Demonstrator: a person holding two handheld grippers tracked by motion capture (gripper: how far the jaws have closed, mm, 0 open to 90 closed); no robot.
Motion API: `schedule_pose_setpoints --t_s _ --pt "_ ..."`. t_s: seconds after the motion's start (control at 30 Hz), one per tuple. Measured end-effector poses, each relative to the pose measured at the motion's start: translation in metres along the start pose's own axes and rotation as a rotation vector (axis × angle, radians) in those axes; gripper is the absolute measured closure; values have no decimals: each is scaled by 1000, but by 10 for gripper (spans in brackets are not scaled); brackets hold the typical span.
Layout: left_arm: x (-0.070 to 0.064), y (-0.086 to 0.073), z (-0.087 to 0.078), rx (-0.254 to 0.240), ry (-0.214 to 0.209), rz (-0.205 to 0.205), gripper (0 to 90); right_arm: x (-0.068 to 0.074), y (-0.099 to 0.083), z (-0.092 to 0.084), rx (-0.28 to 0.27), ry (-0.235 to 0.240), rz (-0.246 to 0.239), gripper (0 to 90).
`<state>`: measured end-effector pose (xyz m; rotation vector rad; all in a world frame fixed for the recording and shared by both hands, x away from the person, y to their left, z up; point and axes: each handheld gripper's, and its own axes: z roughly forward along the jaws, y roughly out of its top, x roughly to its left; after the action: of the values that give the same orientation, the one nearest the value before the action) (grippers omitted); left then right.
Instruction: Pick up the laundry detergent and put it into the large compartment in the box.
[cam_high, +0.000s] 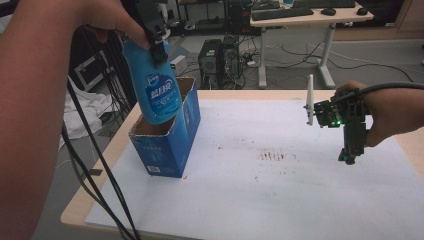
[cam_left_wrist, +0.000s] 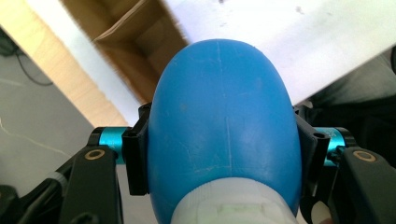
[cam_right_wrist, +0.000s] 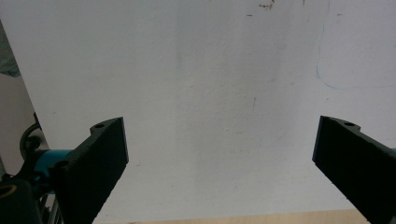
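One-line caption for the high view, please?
Left gripper lowers a blue bottle into an open blue carton; right gripper hovers open over the white sheet.

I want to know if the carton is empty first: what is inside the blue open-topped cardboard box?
The blue plastic bottle, clamped by the left gripper, has its bottom end inside the blue cardboard box. The left gripper view shows bare brown inner walls; the box's floor is hidden by the bottle.

A blue plastic bottle with a white cap and a printed label hangs base-down, slightly tilted — its bottom dipping into the open top of a blue cardboard box, which stands upright at the table's left side, brown inside.
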<state>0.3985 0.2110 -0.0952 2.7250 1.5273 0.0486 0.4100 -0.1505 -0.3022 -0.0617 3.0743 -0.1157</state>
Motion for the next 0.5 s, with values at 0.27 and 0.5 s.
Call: schedule_pose_setpoints --t_s 0.27,0.5 --pt "24 3 21 5 -9 -21 378 -2 1 1 6 3 5 24" --pt "38 8 42 26 -19 -3 378 -4 1 3 6 8 5 24"
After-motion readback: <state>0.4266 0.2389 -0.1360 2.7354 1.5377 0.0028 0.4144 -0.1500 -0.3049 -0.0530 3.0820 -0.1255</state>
